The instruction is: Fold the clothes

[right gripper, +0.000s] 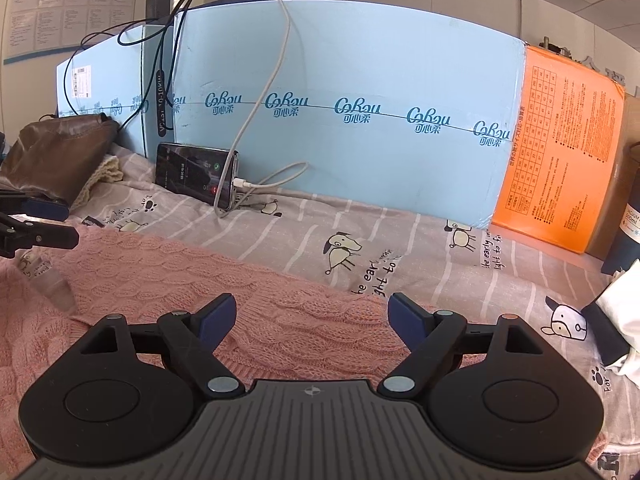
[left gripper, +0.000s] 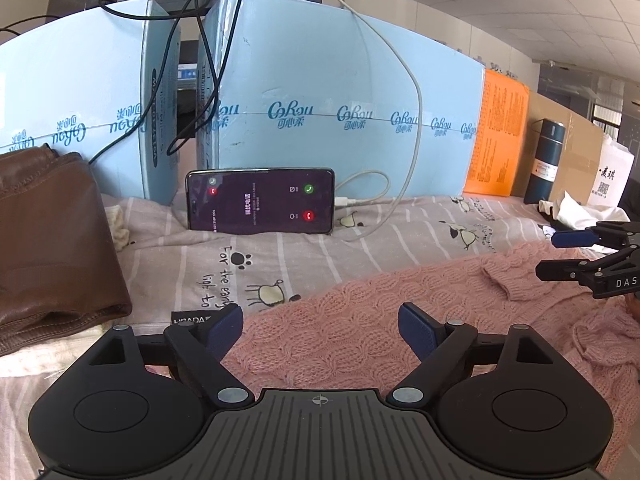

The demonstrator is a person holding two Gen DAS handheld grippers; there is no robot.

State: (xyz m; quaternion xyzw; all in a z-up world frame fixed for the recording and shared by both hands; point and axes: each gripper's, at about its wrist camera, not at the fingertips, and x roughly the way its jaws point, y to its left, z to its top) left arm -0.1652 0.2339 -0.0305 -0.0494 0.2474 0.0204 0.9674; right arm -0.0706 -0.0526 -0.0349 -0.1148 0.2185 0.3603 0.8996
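A: What is sitting nearest the cameras?

B: The left gripper (left gripper: 321,328) and right gripper (right gripper: 311,318) are both hovering, jaws spread apart, gripping nothing. A pink knitted sweater (left gripper: 360,328) is lying across the lower half of both frames on a striped cartoon-print sheet (right gripper: 360,236).

A: And farther back?

B: A phone (left gripper: 260,201) is leaning against pale blue boxes (left gripper: 320,92), charging cable (right gripper: 272,180) plugged in; a brown leather garment (left gripper: 52,248) is resting at left.

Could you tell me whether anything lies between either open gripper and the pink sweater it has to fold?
Nothing visible does. The left gripper and right gripper are both open directly over the pink sweater, with only knit between their fingers. The phone and brown jacket sit off the sweater, farther back and to the left.
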